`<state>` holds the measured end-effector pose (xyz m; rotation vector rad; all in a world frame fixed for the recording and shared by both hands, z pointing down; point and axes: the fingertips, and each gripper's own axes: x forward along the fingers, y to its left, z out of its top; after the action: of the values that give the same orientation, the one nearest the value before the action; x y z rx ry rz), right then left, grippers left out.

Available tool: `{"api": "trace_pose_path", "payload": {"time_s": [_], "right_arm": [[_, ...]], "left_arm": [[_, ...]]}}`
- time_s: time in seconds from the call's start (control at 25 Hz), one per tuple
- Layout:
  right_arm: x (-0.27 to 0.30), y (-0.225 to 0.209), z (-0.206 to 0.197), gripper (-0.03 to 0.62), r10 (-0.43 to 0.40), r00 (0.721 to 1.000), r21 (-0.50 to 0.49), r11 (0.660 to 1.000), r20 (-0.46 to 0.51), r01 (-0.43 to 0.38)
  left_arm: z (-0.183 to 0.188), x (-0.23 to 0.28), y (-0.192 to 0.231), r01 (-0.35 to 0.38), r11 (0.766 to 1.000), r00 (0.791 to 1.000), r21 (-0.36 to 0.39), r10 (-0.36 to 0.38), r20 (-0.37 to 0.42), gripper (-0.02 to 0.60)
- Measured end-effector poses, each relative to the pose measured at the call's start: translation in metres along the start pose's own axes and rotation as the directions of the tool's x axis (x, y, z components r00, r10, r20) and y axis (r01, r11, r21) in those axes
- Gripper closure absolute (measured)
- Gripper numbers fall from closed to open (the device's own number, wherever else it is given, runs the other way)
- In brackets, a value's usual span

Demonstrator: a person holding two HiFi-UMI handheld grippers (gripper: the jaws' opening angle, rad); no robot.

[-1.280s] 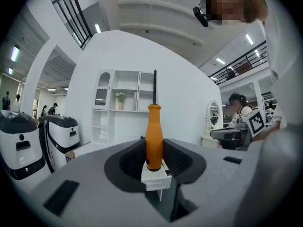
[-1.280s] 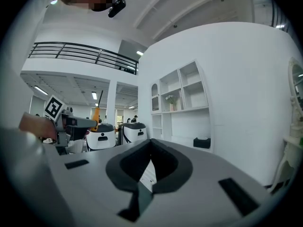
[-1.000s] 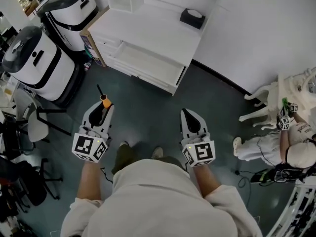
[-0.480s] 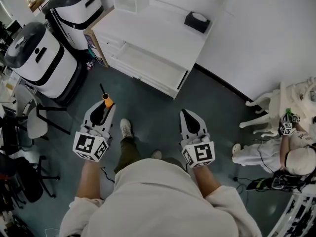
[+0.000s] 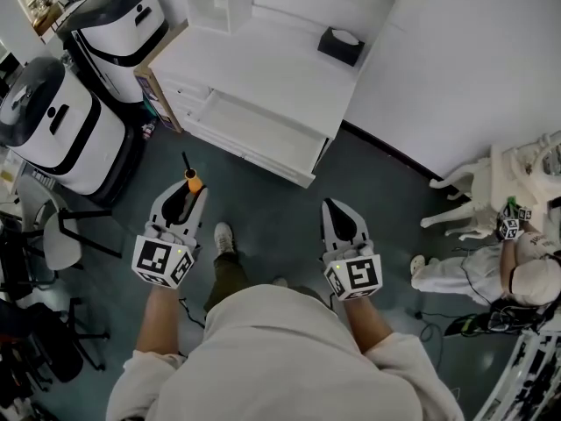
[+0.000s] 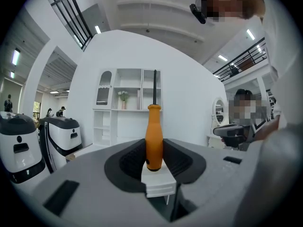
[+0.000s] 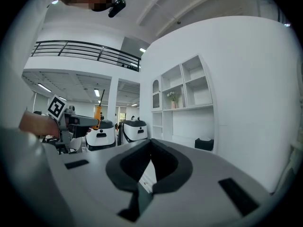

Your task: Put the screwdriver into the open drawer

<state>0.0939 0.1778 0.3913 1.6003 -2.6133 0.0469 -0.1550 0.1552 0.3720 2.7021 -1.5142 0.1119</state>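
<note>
A screwdriver with an orange handle and a black shaft stands upright in my left gripper, whose jaws are shut on the handle; the shaft points up. In the head view the left gripper hovers over the dark floor, short of the open white drawer of the white desk. The drawer looks empty. My right gripper is level beside it, shut with nothing held. From the right gripper view, the left gripper and the screwdriver appear at the left.
Two white-and-black machines stand left of the desk. A black tissue box sits on the desktop. A chair is at the left. At the right, another person sits by white furniture.
I have stepped a little closer to the desk, one foot forward, and both grippers have advanced with me. The grip on the screwdriver is the same.
</note>
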Motion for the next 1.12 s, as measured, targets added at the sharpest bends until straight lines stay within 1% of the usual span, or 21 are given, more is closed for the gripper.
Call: {"api": "trace_pose_path", "payload": {"time_s": [0.32, 0.6, 0.88, 1.12], "right_arm": [[0.062, -0.005, 0.005, 0.590, -0.053, 0.998, -0.005, 0.999, -0.021, 0.052], [0.135, -0.006, 0.018, 0.589, -0.105, 0.994, -0.015, 0.994, -0.028, 0.105], [0.197, -0.001, 0.033, 0.589, -0.181, 0.983, -0.018, 0.983, -0.032, 0.180], [0.231, 0.001, 0.046, 0.590, -0.233, 0.972, -0.016, 0.972, -0.018, 0.233]], "left_arm": [[-0.004, 0.045, 0.059, 0.045, 0.999, 0.999, -0.005, -0.045, -0.012, 0.469], [-0.008, 0.088, 0.120, 0.102, 0.995, 0.994, 0.010, -0.102, -0.035, 0.469], [-0.008, 0.123, 0.181, 0.171, 0.985, 0.984, 0.008, -0.170, -0.057, 0.469], [-0.007, 0.148, 0.215, 0.226, 0.974, 0.972, 0.027, -0.223, -0.070, 0.469]]}}
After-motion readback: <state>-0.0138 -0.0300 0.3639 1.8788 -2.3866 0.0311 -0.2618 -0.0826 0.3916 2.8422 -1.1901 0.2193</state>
